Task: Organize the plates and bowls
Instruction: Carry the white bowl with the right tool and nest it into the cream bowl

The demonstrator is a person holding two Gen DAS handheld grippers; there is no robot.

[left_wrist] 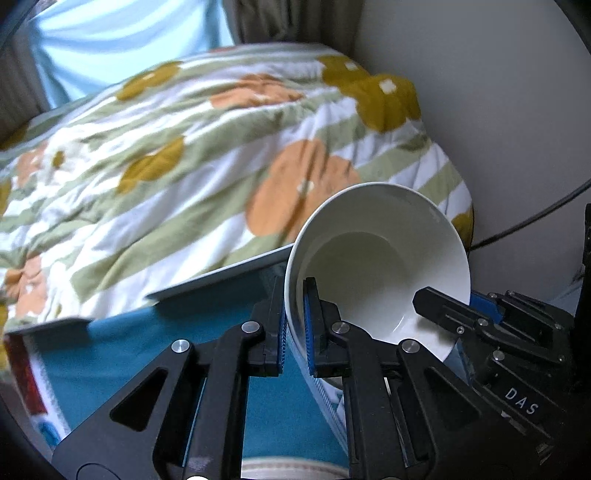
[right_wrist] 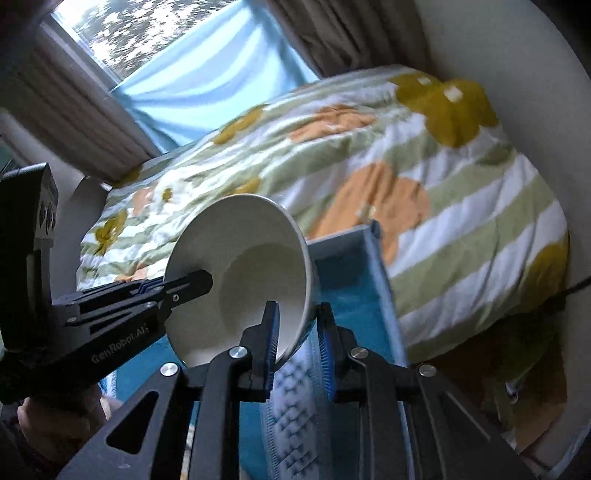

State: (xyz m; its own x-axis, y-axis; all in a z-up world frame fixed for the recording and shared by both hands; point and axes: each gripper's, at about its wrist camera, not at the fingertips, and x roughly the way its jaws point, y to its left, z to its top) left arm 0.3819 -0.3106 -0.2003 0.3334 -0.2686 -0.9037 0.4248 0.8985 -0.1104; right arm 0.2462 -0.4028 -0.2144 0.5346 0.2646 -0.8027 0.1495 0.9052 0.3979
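A white bowl (left_wrist: 380, 258) is held in the air, tilted on its side, by both grippers. My left gripper (left_wrist: 294, 306) is shut on the bowl's left rim, one finger inside and one outside. My right gripper (left_wrist: 443, 306) enters from the right and is shut on the opposite rim. In the right wrist view the same bowl (right_wrist: 240, 269) opens toward the camera; my right gripper (right_wrist: 295, 325) clamps its right rim and the left gripper (right_wrist: 195, 282) holds its left rim. The bowl is empty.
Below the bowl lies a teal patterned cloth (left_wrist: 155, 350) with a grey tray edge (left_wrist: 221, 273), also in the right wrist view (right_wrist: 373, 266). Behind is a bed with a floral striped quilt (left_wrist: 184, 155), a wall (left_wrist: 498, 110) at the right, curtains and a window (right_wrist: 122, 29).
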